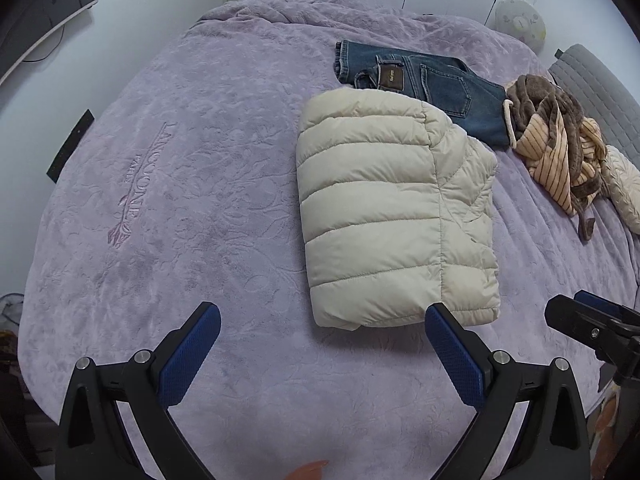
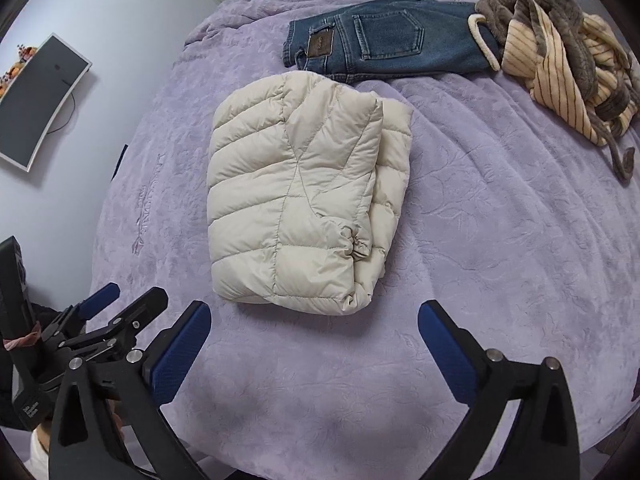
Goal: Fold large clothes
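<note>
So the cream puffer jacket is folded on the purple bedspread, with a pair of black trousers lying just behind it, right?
Not quite: the trousers behind the folded cream puffer jacket are blue jeans, not black. The right wrist view shows the denim and its back pocket clearly. The rest holds: the jacket lies folded on the purple bedspread.

One cream puffer jacket (image 1: 384,208), folded. One pair jeans (image 1: 432,84). One striped brown garment (image 1: 560,140), crumpled. One purple blanket (image 1: 180,200). One monitor (image 2: 36,104). Two tongs: left tongs (image 1: 322,354), right tongs (image 2: 314,350).
</note>
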`<act>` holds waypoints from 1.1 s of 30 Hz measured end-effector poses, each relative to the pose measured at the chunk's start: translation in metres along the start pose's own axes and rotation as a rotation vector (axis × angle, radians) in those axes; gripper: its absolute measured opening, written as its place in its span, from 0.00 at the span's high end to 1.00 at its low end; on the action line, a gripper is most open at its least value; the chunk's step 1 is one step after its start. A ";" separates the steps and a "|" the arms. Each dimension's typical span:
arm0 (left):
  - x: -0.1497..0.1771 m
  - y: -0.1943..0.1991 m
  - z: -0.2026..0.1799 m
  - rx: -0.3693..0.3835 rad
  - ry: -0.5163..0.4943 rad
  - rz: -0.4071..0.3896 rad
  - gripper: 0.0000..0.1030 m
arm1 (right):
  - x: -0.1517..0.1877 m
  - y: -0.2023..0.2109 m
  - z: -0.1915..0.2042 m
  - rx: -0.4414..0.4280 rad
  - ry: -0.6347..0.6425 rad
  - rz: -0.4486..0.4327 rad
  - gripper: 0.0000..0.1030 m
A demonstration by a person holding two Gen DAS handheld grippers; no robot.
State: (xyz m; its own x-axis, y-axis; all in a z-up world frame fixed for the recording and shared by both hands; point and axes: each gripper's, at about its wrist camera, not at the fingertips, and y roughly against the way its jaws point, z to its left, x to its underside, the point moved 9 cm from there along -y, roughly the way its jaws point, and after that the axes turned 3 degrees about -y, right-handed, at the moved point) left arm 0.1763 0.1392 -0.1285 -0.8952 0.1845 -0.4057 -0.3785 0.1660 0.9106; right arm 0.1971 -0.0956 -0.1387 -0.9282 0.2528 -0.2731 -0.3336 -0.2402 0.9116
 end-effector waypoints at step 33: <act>-0.012 0.081 -0.006 -0.066 -0.011 -0.031 0.01 | -0.001 0.070 0.021 0.108 0.000 -0.121 0.00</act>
State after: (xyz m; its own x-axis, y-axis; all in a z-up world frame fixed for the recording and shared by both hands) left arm 0.1553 0.1442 -0.0497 -0.8804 0.1910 -0.4341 -0.4208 0.1080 0.9007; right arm 0.1781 -0.0933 -0.0679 -0.8822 0.2734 -0.3833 -0.4236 -0.1053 0.8997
